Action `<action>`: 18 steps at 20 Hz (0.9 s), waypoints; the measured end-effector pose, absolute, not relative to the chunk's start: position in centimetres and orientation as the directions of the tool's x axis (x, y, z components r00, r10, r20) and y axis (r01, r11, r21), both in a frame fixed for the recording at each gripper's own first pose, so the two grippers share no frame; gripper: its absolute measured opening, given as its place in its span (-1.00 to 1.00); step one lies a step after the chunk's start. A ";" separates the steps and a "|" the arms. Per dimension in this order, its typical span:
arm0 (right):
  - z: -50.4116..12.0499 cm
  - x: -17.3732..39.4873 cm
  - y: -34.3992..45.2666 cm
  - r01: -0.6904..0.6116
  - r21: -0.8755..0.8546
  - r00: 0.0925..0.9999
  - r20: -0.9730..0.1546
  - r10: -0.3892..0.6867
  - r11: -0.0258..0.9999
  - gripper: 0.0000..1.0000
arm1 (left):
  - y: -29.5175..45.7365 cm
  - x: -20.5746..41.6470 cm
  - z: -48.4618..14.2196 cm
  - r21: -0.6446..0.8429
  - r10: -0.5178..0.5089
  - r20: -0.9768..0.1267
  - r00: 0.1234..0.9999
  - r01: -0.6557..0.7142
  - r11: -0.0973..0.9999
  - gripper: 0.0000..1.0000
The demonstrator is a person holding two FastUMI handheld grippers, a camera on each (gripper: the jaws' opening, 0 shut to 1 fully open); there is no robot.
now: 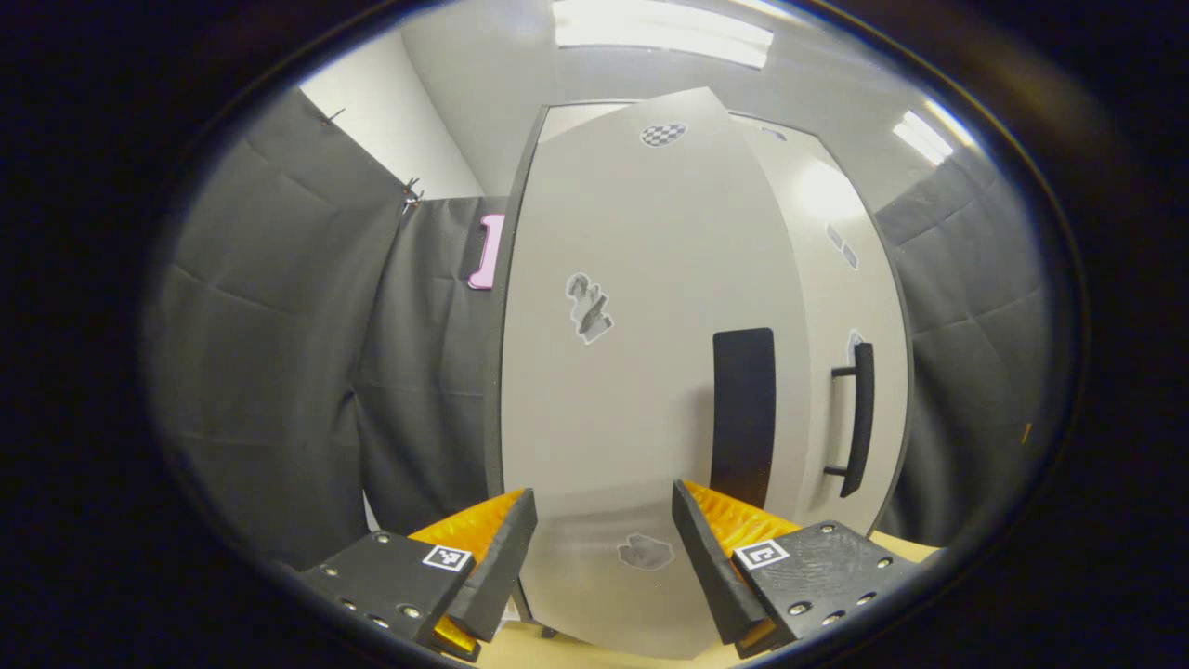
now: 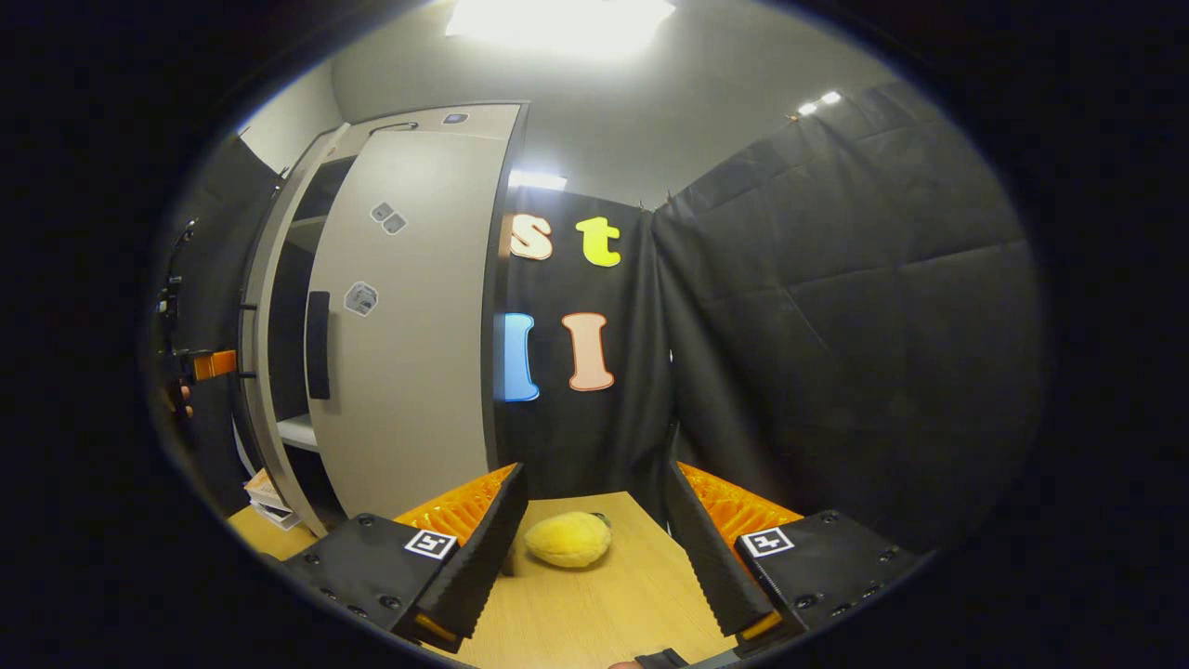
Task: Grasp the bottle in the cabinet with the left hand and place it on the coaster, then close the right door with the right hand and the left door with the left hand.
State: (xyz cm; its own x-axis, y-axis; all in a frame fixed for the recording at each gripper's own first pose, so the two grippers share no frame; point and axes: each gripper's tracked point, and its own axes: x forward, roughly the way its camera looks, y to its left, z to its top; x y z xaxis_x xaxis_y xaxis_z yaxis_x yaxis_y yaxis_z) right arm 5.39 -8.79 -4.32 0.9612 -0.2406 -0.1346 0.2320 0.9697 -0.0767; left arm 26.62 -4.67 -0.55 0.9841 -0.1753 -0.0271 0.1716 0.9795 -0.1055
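Your left hand-held gripper (image 1: 604,548) has its fingers wide apart and holds nothing. It sits right in front of the left door (image 1: 641,372), likely so you can push it shut. That door is swung partway in; its dark handle plate (image 1: 743,413) is just ahead. The right door (image 1: 855,307) behind it looks nearly closed, with its bar handle (image 1: 862,418) sticking out.

Your right hand-held gripper (image 2: 594,548) also has its fingers apart and empty. It hangs over the desk (image 2: 604,604), off to the side of the cabinet (image 2: 279,307), so it stays out of the way. From there you can still see a dark gap into the shelves.

I cannot see the bottle or the coaster, so I cannot tell where they are.

A soft yellow toy (image 2: 568,539) lies on the desk near the right gripper. Nothing seems to block the left door.
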 end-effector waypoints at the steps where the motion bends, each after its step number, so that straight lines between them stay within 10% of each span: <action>1: -4.3 5.4 -8.6 0.220 -0.072 0.964 -0.135 -0.228 0.973 0.90 | -4.6 26.4 -0.5 -0.108 -0.175 -0.030 0.984 0.171 0.979 0.87; 18: -0.1 3.6 -2.1 -0.068 0.027 0.996 -0.058 0.070 0.997 0.90 | 2.9 11.6 2.1 0.013 -0.050 -0.023 0.998 0.051 0.999 0.87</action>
State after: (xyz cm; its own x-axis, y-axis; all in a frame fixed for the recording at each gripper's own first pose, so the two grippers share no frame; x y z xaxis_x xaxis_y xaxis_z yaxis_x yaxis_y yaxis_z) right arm 3.61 -2.15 -0.11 0.9959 0.0697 -0.0577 -0.0683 0.9973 0.0268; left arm 11.57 2.91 2.11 0.9985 -0.0504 -0.0232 0.0507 0.9986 0.0130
